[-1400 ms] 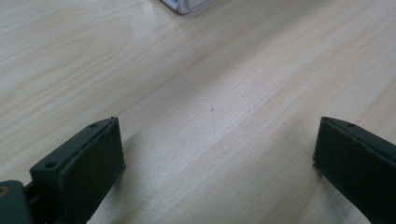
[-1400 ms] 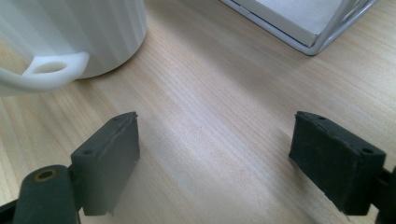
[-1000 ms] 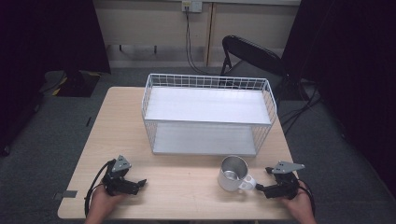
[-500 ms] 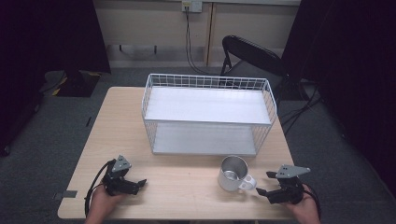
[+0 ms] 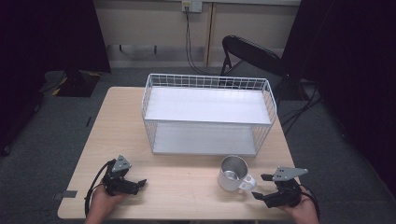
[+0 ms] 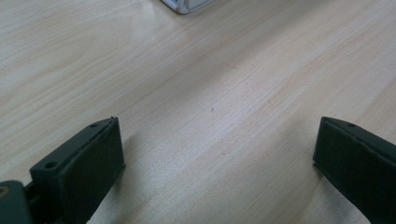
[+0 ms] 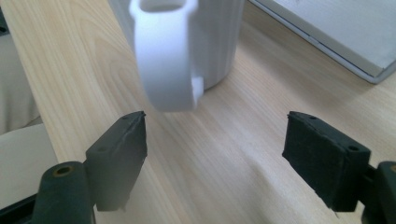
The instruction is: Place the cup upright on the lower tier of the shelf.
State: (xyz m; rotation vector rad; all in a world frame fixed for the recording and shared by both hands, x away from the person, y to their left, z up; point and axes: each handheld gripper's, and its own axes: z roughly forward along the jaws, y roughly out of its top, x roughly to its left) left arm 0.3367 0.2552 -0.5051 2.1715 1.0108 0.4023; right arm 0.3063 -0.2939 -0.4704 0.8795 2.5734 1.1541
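Dim room, grey carpet, pale back wall.

From my seat I see a light wooden table (image 5: 121,126) on grey carpet (image 5: 51,126). Behind it a black folding chair (image 5: 250,51) stands by the beige wall (image 5: 149,23), where cables (image 5: 189,42) hang from a socket (image 5: 191,5). Dark curtains (image 5: 345,60) close off both sides.

A white mug (image 5: 232,173) with a silvery metal inside stands on a pale, light-wood-grain table (image 5: 187,186). Behind it, a white wire-grid basket (image 5: 208,114) holds white shelves. Black grippers, left (image 5: 133,185) and right (image 5: 261,186), carry grey plates. A dark grey carpet (image 5: 56,135) surrounds the table.
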